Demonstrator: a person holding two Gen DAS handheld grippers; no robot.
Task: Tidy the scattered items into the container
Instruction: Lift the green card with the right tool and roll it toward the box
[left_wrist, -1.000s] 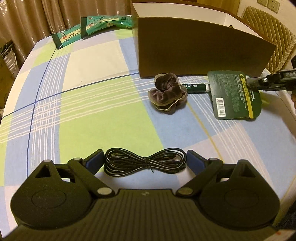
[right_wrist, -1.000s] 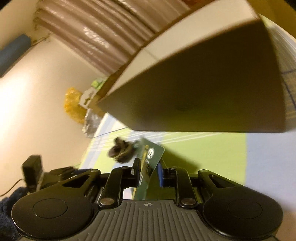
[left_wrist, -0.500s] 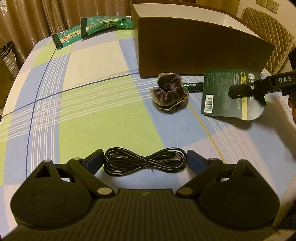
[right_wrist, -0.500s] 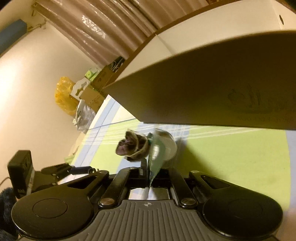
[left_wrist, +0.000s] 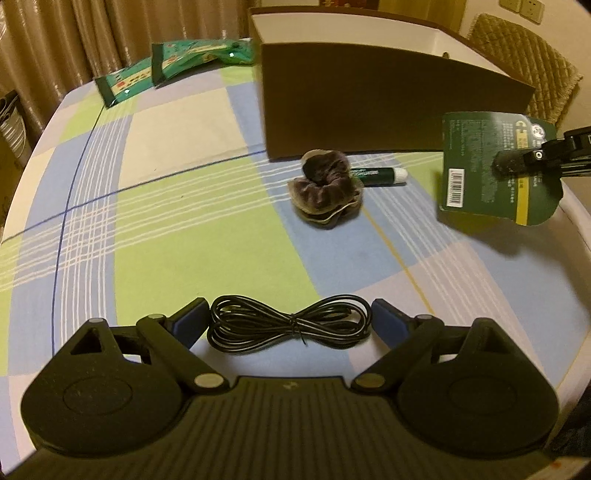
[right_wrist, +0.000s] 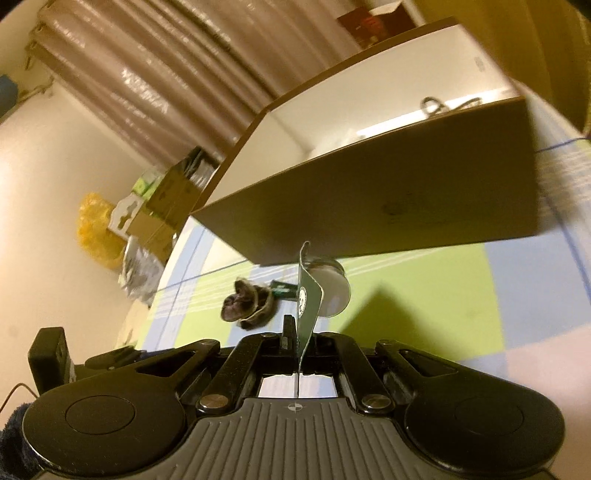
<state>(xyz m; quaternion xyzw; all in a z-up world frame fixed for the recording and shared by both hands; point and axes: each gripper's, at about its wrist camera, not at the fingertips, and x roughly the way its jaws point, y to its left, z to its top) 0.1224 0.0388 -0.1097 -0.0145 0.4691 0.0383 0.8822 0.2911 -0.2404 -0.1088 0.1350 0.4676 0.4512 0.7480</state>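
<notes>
Just right of the brown box (left_wrist: 388, 107), the right gripper (right_wrist: 297, 338), pinching the green blister card (left_wrist: 495, 170), has lifted it off the tablecloth (left_wrist: 184, 229) toward the opening, while the left gripper (left_wrist: 290, 319) stays spread around the coiled cable (left_wrist: 290, 326).

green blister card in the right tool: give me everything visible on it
The green blister card is flat dark-green card with white print, a white barcode label, a yellow stripe and a rounded end. The right wrist view shows it edge-on, with a clear round bubble on one face. It hangs clear of the table, shadow beneath, in front of the brown box, pinched by the shut right tool.
</notes>
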